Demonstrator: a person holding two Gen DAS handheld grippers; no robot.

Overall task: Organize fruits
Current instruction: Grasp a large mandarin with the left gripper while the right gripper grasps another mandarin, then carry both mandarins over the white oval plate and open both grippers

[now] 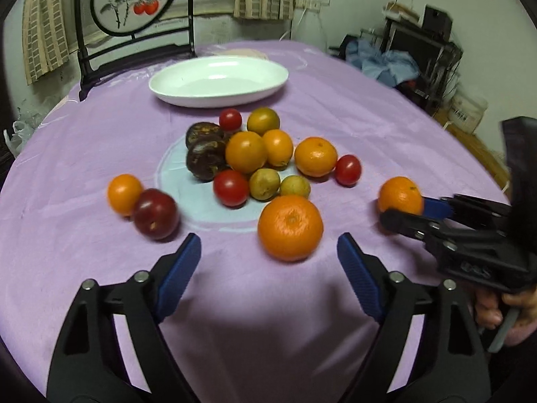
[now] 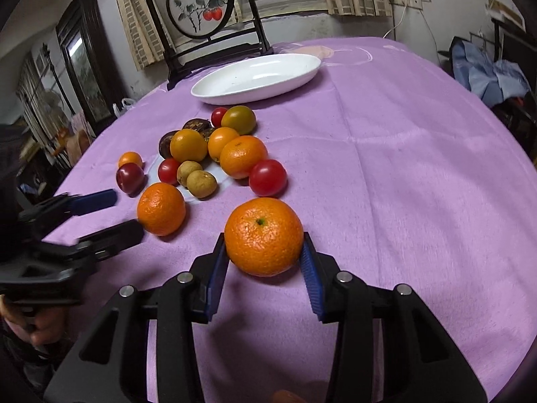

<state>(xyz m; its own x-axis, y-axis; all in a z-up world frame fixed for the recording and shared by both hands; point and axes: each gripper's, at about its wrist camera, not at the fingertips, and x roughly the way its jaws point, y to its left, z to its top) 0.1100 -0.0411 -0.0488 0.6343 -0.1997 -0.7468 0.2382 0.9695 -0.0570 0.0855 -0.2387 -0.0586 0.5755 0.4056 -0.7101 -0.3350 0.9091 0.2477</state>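
Observation:
A pile of fruit (image 1: 255, 154) lies mid-table: oranges, red tomatoes, small green-yellow fruits and dark passion fruits. A white oval plate (image 1: 218, 80) stands empty behind it, also in the right wrist view (image 2: 258, 77). My left gripper (image 1: 268, 252) is open, with a mandarin (image 1: 290, 226) just ahead between the fingertips, untouched. My right gripper (image 2: 265, 252) is shut on another mandarin (image 2: 263, 236), low over the cloth; it shows in the left wrist view (image 1: 399, 198). The left gripper shows in the right wrist view (image 2: 110, 211) beside its mandarin (image 2: 161, 208).
A purple cloth (image 1: 369, 127) covers the round table. A dark red plum (image 1: 156, 213) and a small orange (image 1: 124, 193) lie left of the pile. A framed round painting (image 1: 134, 0) stands behind the plate. Clutter and shelves (image 1: 419, 50) stand past the right table edge.

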